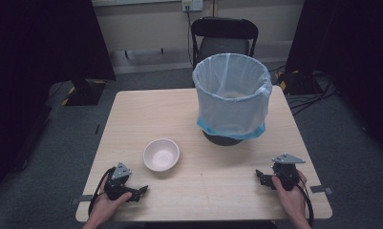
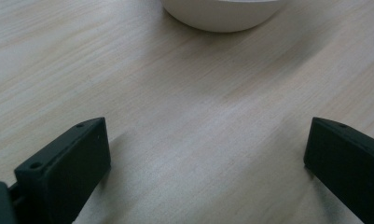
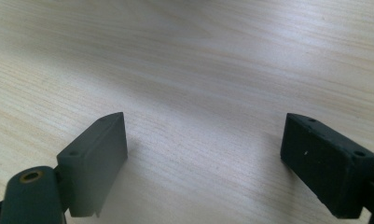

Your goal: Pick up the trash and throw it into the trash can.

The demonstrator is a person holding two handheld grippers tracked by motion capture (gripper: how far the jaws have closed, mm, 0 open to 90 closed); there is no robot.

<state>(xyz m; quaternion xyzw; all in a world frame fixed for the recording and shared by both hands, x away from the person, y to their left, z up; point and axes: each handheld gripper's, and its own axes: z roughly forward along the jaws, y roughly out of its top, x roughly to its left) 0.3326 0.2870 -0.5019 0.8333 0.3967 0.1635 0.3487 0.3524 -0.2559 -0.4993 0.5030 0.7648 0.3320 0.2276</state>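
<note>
We are listing a square tabletop [image 1: 132, 109] of pale wood-grain laminate with rounded corners, standing on grey carpet.

Landmark: a small round bowl [image 1: 161, 154], white to pale pink, smooth and glossy, sitting empty and upright toward the near left of the tabletop. In the left gripper view we are seeing its curved lower wall [image 2: 222, 14], cut off by the top edge.

Beyond the bowl and to its right, a cylindrical bin [image 1: 232, 95] is standing on the tabletop, lined with a thin translucent white bag folded over the rim; a light blue band is showing around the bag's lower edge, and a dark base is peeking out beneath. We are finding the bin's inside hard to make out through the film.

Behind the bin, a black folding chair [image 1: 224, 36] is standing partly hidden.

Near the bowl, just toward the tabletop's front edge and slightly left, we are noting the left gripper [image 1: 136, 192], black, held in a hand, resting low over the tabletop. Its blocky matte fingers [image 2: 68, 163] are spread wide, grasping nothing.

Well to the right of the bowl, near the front right corner, the right gripper [image 1: 263, 177] is carrying a grey three-cornered plate; its fingers [image 3: 98, 154] are likewise spread wide apart over bare wood, holding nothing.
</note>
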